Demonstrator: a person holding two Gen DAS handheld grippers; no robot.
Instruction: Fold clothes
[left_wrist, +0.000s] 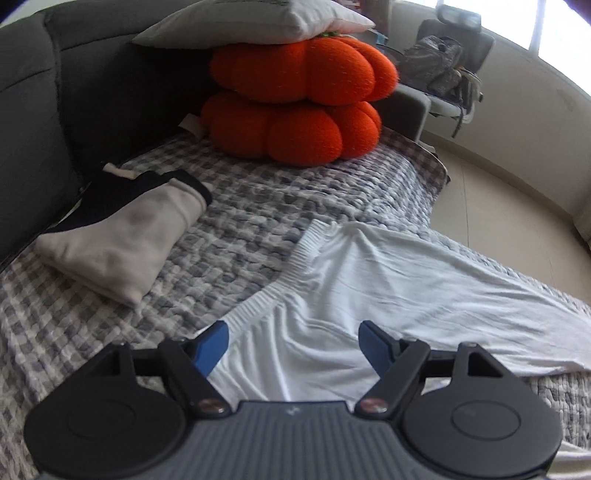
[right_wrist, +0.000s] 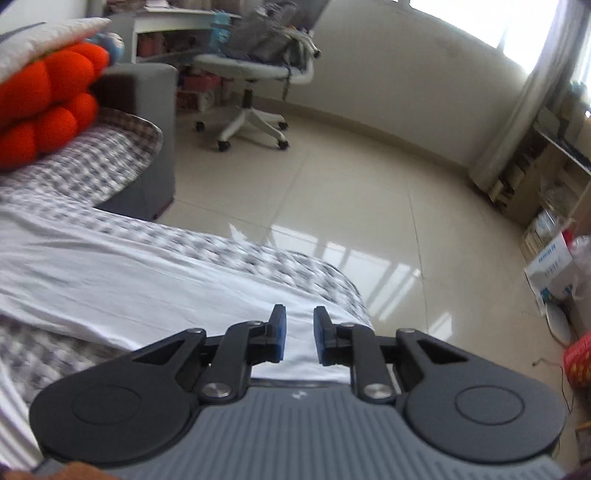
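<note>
White pants (left_wrist: 388, 280) lie spread on the checkered blanket (left_wrist: 229, 221), their elastic waistband toward the left and a leg running right. My left gripper (left_wrist: 293, 341) is open and empty, its blue pads just above the waist part of the pants. In the right wrist view the same white pants (right_wrist: 110, 280) stretch leftward across the blanket (right_wrist: 92, 166). My right gripper (right_wrist: 298, 334) is open with a narrow gap, hovering over the leg end near the blanket's edge. A folded beige and navy garment (left_wrist: 118, 236) lies at the left.
Two orange pumpkin cushions (left_wrist: 295, 99) with a white pillow (left_wrist: 258, 18) on top stand at the back against the grey sofa (left_wrist: 29, 110). A white office chair (right_wrist: 255, 74) stands on the tiled floor (right_wrist: 369, 203). Shelves and boxes (right_wrist: 550, 269) line the right wall.
</note>
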